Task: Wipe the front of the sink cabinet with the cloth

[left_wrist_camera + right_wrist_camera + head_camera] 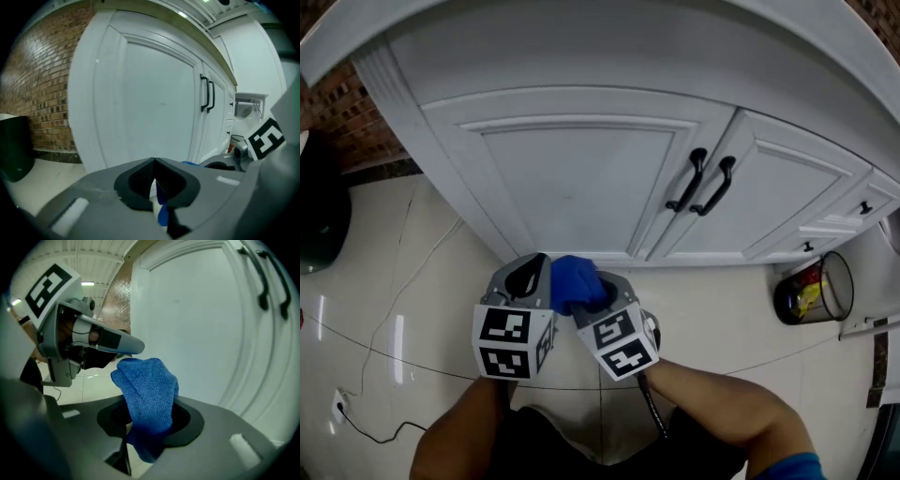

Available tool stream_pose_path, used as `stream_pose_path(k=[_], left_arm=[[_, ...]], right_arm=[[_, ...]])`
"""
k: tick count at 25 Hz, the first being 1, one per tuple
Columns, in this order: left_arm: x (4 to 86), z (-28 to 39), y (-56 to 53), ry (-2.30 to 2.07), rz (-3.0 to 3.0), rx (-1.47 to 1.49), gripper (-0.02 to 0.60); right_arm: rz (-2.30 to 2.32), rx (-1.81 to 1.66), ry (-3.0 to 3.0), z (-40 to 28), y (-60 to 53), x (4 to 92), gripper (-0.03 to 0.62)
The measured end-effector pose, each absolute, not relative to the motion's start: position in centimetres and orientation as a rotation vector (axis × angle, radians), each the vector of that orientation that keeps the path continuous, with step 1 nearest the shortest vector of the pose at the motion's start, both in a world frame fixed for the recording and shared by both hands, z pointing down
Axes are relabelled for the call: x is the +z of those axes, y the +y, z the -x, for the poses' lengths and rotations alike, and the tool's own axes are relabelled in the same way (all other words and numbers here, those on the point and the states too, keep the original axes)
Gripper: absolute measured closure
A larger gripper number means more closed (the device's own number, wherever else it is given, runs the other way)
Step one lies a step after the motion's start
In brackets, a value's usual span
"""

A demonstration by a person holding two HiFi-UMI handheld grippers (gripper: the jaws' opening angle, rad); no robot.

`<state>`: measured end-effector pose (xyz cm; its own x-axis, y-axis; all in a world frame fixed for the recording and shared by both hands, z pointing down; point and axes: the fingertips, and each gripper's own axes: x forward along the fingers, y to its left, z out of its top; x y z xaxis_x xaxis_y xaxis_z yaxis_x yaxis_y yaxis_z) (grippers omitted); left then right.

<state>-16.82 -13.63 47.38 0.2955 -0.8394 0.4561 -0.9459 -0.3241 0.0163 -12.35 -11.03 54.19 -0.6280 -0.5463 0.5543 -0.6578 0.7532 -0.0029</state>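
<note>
- Right gripper (152, 417) – its grey jaws are clamped on a bunched blue terry cloth (147, 385). The wad stands up out of the jaw pads and a short tail hangs below them.
- The cloth's long axis runs along the jaws, and its rounded free end points forward and slightly up, toward the cabinet.
- Straight ahead of that end is the white panelled door of the sink cabinet (572, 178), near but apart from the cloth. The coming move likely turns on this gap: a push forward should set the cloth against the panel.
- Left gripper (154, 161) sits just to the left, about level with the right one. Its jaw tips are pressed together. A blue sliver shows low in the gap behind them, and I cannot tell what it is.
- Up and to the right are two black bar handles (705, 183) – well clear of the cloth.
- Below is pale glossy floor tile (403, 309).
</note>
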Motion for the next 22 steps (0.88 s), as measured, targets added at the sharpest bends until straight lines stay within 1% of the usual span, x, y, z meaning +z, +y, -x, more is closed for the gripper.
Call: stream_pose_path(k=[6, 12, 17, 22], left_arm=[[47.9, 25.9, -10.9, -1.752, -2.131, 0.515, 0.575], [49.2, 31.6, -8.9, -1.825, -2.024, 0.565, 0.575], [50.1, 32.8, -8.6, -1.831, -1.988, 0.585, 0.575], [49.8, 29.8, -10.0, -1.774, -2.048, 0.573, 0.575]], right_arm=[[-0.807, 0.264, -2.518, 23.0, -11.2, 55.8, 0.431], [-0.822, 0.294, -2.530, 28.8, -12.7, 58.4, 0.431], [-0.805, 0.293, -2.495, 29.7, -13.0, 60.7, 0.431], [-0.853, 0.309, -2.462, 26.2, -14.3, 61.2, 0.431]])
